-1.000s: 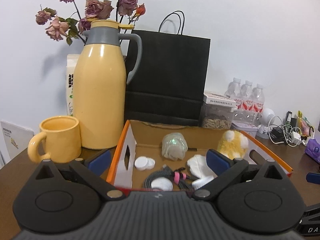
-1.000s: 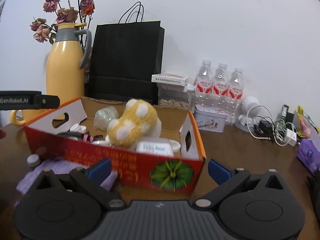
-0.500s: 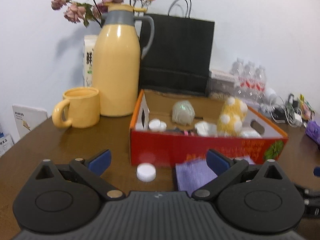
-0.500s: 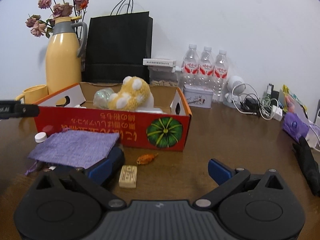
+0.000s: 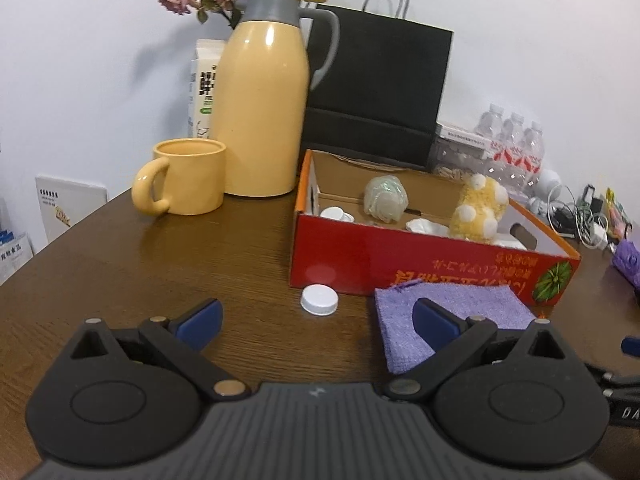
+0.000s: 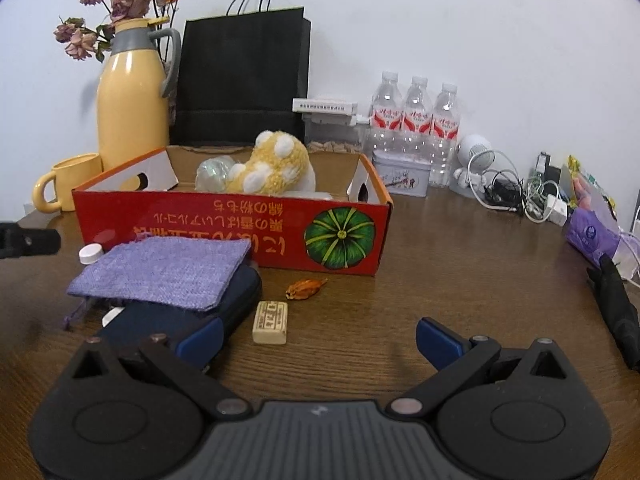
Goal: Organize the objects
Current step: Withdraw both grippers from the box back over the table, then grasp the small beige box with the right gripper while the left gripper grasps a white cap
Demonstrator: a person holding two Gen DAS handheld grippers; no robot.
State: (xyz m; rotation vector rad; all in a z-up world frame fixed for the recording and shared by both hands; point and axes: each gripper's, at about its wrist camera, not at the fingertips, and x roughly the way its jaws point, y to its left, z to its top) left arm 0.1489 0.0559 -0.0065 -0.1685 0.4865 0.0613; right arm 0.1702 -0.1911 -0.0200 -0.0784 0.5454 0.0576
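Left wrist view: left gripper (image 5: pixel 316 316) spread wide and empty, the white cap (image 5: pixel 319 299) centred ahead, just before the red box (image 5: pixel 400 264). Straddle the cap squarely, clear of the purple cloth (image 5: pixel 452 312) at right. Right gripper (image 6: pixel 318 334) likewise agape, holding nothing.

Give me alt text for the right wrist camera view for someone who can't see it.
The open right gripper hovers empty over a brown table, facing a red cardboard box holding a yellow plush toy. In front lie a purple cloth on a dark blue case, a small cream block and a white cap.
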